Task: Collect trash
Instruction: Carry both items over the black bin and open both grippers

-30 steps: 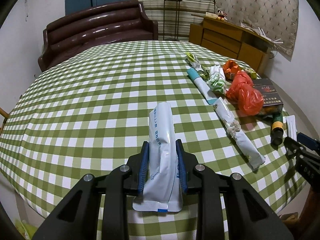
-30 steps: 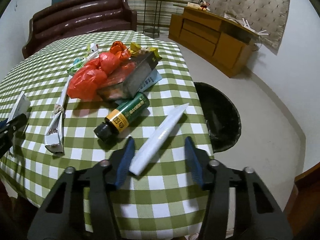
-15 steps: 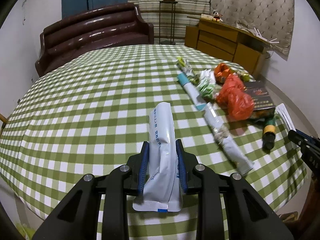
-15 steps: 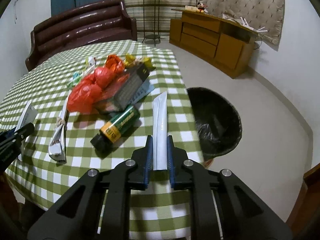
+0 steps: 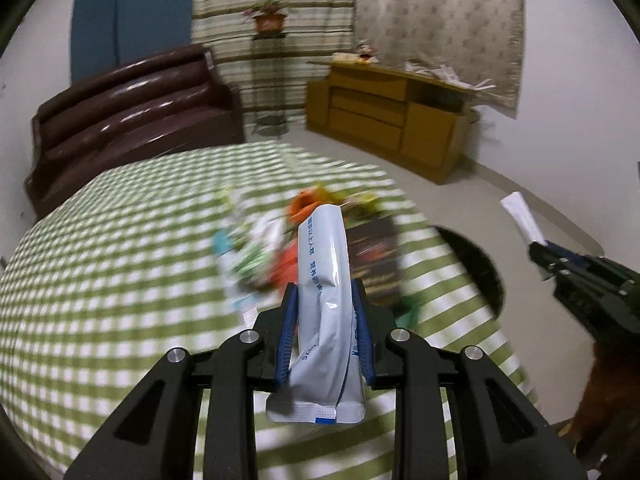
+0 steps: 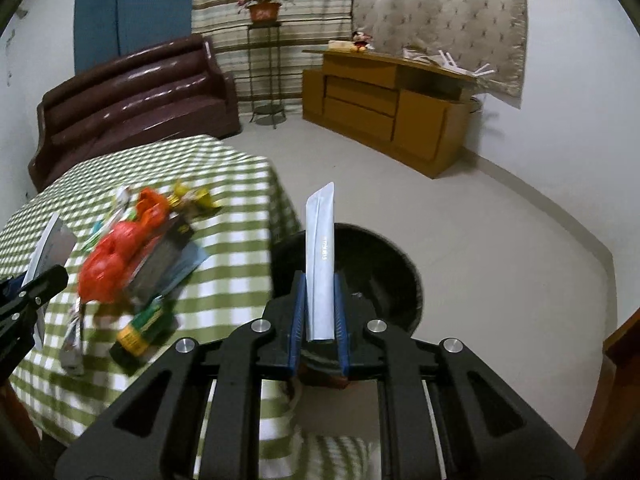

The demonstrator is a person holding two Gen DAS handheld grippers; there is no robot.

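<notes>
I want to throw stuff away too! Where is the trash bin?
The black trash bin sits on the floor by the table's right edge, straight ahead of the right gripper in its view.

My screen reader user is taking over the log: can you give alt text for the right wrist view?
The right gripper is shut on a slim white wrapper, held upright over a black trash bin on the floor. To the left, a green checked table carries blurred litter, including a red plastic bag and a green bottle.
</notes>
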